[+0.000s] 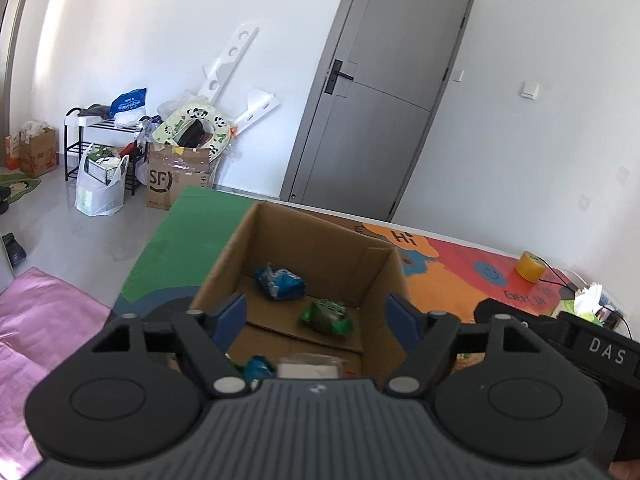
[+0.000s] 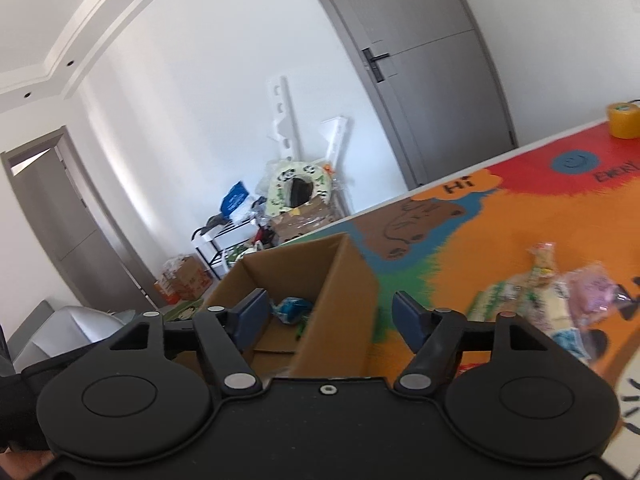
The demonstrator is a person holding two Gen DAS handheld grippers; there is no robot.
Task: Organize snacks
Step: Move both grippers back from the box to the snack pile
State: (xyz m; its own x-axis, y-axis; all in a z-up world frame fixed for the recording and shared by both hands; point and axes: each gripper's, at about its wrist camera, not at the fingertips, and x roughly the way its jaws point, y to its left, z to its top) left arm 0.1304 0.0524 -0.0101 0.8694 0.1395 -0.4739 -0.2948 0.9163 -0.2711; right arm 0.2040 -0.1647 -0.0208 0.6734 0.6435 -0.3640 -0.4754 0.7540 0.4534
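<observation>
Hovering over the cardboard box (image 1: pixel 304 280), the left gripper (image 1: pixel 318 314) had its blue-padded fingers spread wide with nothing between them, a stance suited to having snacks fall straight into the open top. Beyond the table's left edge lay floor clutter: a shoe rack (image 1: pixel 86 136), a white plastic bag (image 1: pixel 100 188) and an SF-marked carton (image 1: pixel 178 178) against the wall, none of it part of the job. Inside the box, a blue packet (image 1: pixel 280 282) lay toward the far wall and a green packet (image 1: pixel 326 316) nearer the middle, with another blue one (image 1: pixel 256 368) and a pale wrapped item (image 1: pixel 308 366) close under the gripper's body; they sat loosely, probably dropped rather than arranged. The box stood on the colourful mat (image 1: pixel 452 276), its open top up, presumably as the collecting bin.

Further right, the right gripper (image 2: pixel 326 312) also stood open and empty, straddling the box's right wall. To its right, a blurred heap of unsorted snacks (image 2: pixel 560 300) lay on the mat, well apart from the box, likely the next pick. At the far right corner sat a yellow tape roll (image 2: pixel 624 120), out of the way.
</observation>
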